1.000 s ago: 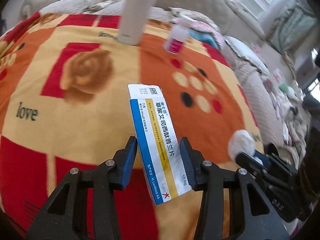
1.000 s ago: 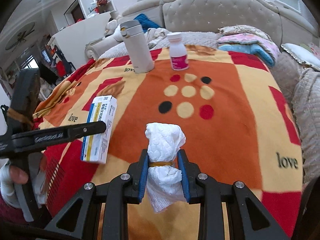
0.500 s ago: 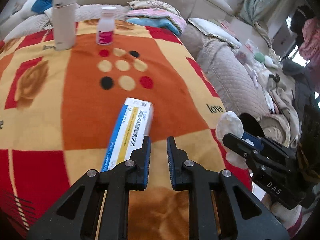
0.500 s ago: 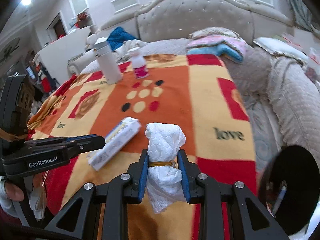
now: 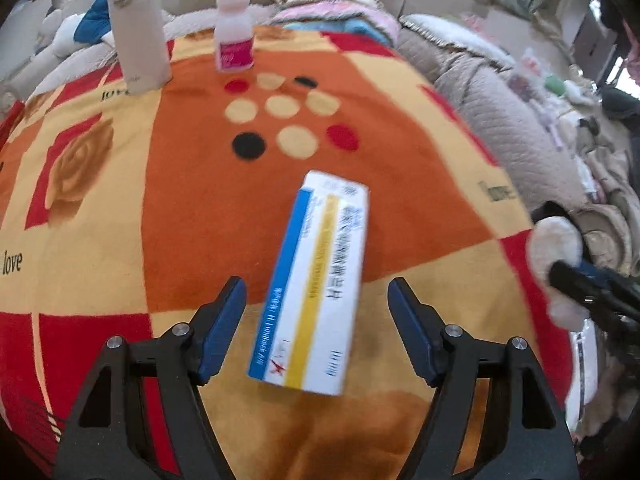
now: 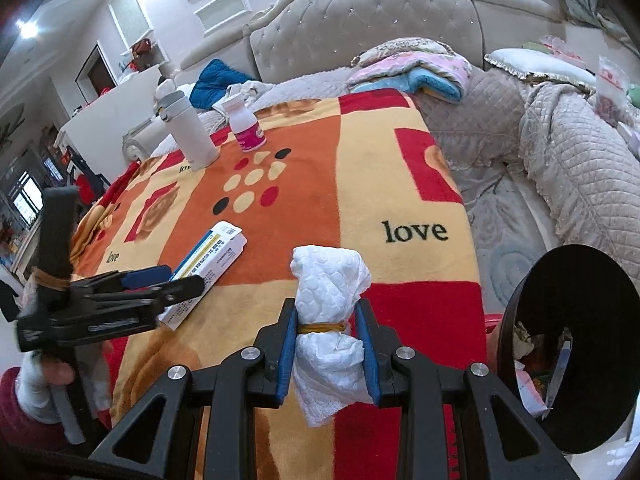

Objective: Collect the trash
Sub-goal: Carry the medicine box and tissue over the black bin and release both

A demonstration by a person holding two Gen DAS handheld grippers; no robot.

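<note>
Broadly, an orange, red and yellow fleece blanket (image 6: pixel 360 184) covers the bed; a round black bin (image 6: pixel 576 384) stands near right, presumably the drop point. Left gripper (image 5: pixel 316 326), jaws just opened, straddles the flat white medicine carton with blue and yellow stripes (image 5: pixel 316 280), pads clear, ready to pinch. Right gripper (image 6: pixel 326 344) clamps the banded white tissue wad (image 6: pixel 330 320) near the bin.
</note>
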